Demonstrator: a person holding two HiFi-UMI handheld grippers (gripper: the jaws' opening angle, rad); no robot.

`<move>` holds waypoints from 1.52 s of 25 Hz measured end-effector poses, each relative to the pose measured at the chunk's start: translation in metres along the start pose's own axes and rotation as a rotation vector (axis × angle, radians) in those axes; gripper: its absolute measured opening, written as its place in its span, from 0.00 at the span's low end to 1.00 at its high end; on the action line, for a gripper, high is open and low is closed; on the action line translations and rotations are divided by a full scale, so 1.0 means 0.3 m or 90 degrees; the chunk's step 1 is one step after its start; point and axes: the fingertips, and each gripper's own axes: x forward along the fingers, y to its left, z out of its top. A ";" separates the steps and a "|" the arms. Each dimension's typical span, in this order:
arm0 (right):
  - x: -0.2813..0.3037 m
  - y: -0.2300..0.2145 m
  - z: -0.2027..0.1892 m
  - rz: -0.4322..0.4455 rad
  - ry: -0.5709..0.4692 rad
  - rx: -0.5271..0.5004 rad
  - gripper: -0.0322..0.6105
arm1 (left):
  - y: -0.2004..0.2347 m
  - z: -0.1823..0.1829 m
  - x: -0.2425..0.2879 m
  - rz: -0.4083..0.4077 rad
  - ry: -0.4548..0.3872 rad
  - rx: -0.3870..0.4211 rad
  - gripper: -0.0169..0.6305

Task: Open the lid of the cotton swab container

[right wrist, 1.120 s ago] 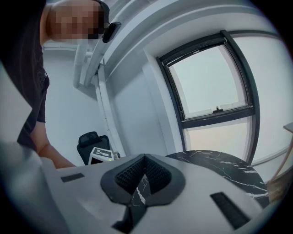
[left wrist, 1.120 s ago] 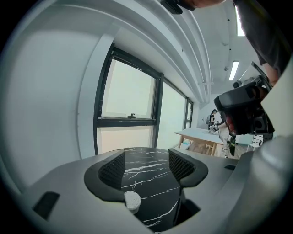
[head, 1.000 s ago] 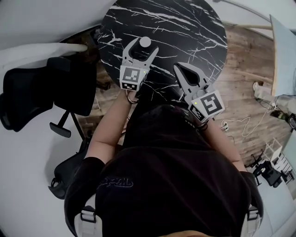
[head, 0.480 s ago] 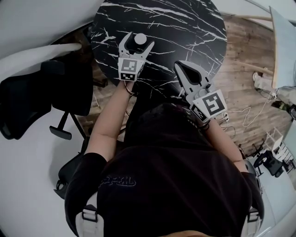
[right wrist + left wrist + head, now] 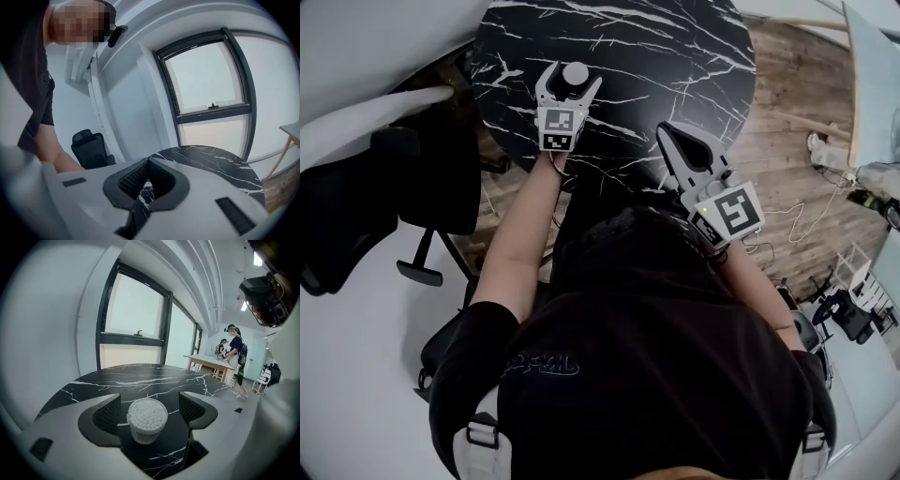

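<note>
My left fingers have just been opening and now stand as wide as they go, 1 pad on each side of the cotton swab container, neither touching it. I hold them spread so they can straddle the little tub and, I judge, close on its body to steady it. The container stands upright on the black marble table, toward my left side of the round top, its clear lid seemingly on over the white swab tips. My right fingers are pressed together with nothing in them, over the near edge of the table and well apart from the container. They are probably waiting to work the lid.
</note>
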 end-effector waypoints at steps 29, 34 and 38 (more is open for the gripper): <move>-0.020 0.011 -0.049 0.000 0.029 0.000 0.09 | 0.056 -0.214 0.090 0.070 0.101 0.015 0.49; -0.024 0.014 -0.056 0.000 0.031 -0.002 0.09 | 0.062 -0.220 0.093 0.075 0.104 0.021 0.44; -0.029 0.022 -0.043 0.003 0.027 -0.007 0.09 | 0.059 -0.216 0.087 0.072 0.109 0.019 0.44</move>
